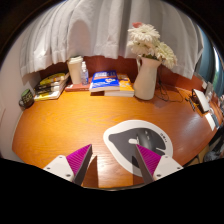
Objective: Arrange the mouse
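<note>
A round grey mouse mat with a white rim [122, 132] lies on the wooden table [70, 125], just ahead of my fingers and to the right. A small grey shape [151, 138], possibly the mouse, sits on the mat just beyond my right finger; it is too indistinct to be sure. My gripper [114, 160] is open and holds nothing. The left finger is over bare wood and the right finger [150, 160] overlaps the mat's near edge. Wood and the mat's left rim show between the fingers.
A white vase of pale flowers [146, 72] stands at the back right. Blue books [112, 85] lie beside it, with a white cylinder [75, 70] and more books [50, 86] to the left. A white device [201, 100] sits at the right edge, and curtains hang behind.
</note>
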A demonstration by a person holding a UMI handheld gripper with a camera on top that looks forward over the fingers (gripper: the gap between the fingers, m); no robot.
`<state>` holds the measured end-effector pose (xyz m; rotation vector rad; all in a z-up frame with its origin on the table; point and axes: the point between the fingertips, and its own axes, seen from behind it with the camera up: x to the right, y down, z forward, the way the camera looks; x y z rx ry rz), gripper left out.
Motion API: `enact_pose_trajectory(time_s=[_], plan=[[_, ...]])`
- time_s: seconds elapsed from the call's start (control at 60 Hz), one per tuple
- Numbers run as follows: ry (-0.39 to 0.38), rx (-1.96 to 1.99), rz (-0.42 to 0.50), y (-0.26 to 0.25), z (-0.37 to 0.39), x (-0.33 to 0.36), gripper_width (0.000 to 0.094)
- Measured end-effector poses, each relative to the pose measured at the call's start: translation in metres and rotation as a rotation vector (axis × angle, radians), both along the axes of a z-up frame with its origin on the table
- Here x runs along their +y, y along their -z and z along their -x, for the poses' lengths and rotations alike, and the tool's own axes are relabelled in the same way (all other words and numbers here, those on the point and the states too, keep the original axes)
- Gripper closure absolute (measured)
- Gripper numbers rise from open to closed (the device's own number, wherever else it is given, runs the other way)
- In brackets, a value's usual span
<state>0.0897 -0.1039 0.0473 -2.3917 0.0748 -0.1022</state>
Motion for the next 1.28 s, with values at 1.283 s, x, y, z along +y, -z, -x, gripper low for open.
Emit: enact_pose_trajectory(time_s=[1.283], plan=[[-0.104,0.025,-0.242,-0.21,0.223,-0.114,0.0075]])
